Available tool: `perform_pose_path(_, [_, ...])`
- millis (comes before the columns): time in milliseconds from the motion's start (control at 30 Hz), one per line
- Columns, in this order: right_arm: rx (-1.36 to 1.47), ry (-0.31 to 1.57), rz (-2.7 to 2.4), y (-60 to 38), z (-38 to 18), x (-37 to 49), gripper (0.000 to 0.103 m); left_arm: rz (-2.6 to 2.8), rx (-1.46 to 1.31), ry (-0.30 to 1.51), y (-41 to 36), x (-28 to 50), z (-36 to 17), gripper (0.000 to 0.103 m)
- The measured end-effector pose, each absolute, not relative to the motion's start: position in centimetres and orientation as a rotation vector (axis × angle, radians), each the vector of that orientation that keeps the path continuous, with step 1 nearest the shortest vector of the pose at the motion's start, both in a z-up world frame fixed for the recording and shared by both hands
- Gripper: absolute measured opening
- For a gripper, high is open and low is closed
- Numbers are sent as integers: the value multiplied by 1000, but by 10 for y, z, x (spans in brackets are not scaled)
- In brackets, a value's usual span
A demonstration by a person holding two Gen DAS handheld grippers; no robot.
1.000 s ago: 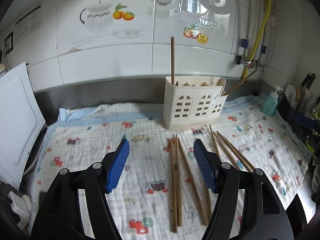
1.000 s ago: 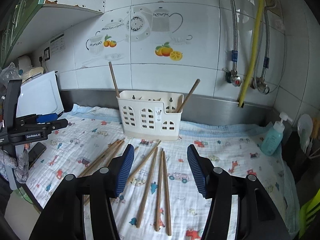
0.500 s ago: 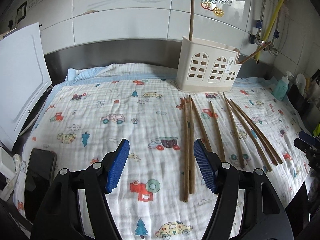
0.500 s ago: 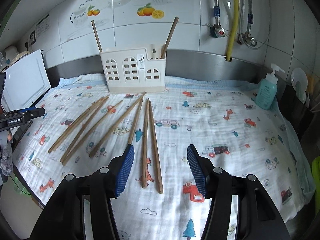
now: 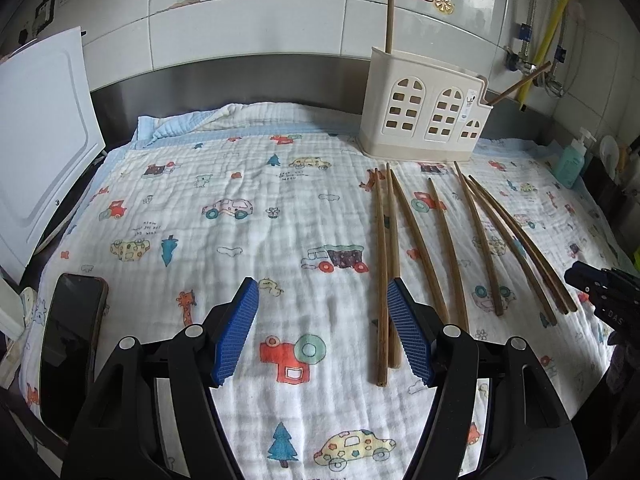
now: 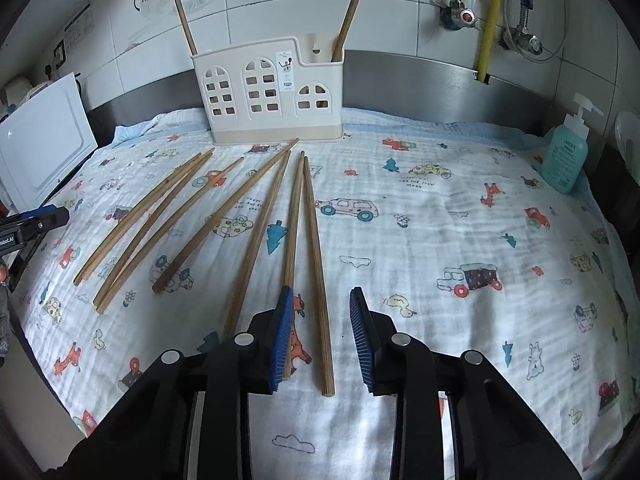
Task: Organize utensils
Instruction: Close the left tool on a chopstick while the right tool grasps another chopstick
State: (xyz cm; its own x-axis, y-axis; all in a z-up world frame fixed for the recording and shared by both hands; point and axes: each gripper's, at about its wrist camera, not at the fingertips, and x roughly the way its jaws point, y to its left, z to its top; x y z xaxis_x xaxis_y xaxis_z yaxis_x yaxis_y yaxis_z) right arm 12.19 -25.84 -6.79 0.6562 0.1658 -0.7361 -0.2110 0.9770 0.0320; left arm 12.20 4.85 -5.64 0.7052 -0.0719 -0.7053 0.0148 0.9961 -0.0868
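Beyond the closing right gripper [image 6: 320,336], two chopsticks [image 6: 347,20] already stand in the holder [image 6: 272,92]; eight remain on the cloth [image 6: 460,240], one [image 6: 316,264] between its jaws, ungripped. Left gripper [image 5: 320,328] gapes, empty.

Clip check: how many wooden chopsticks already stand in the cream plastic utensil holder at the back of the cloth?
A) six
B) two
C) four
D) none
B: the right wrist view shows one wooden chopstick rising from the left end of the cream plastic utensil holder and a second wooden chopstick leaning out of its right end; the rest lie on the printed cloth.
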Motion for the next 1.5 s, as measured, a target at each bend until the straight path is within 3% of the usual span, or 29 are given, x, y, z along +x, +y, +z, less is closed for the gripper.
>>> perform_pose_path(333, [-74, 866, 231, -252, -82, 135, 9, -54, -38, 797, 40, 125, -61, 64])
perform_pose_path(433, [-73, 874, 230, -252, -84, 137, 7, -70, -13, 815, 32, 129, -65, 56])
perform_pose_path(667, [-74, 875, 233, -252, -85, 137, 7, -110, 23, 849, 18, 144, -73, 40])
perform_pose_path(867, [-69, 875, 235, -253, -85, 137, 7, -140, 42, 889, 10, 160, -82, 37])
perform_pose_path(933, [-66, 875, 237, -253, -85, 137, 7, -139, 47, 904, 9, 165, -86, 30])
perform_pose_path(1333, [-61, 873, 238, -253, -85, 137, 7, -167, 41, 916, 6, 171, -91, 27])
perform_pose_path(1500, [-62, 874, 239, -253, -85, 137, 7, -159, 61, 920, 0, 173, -96, 18])
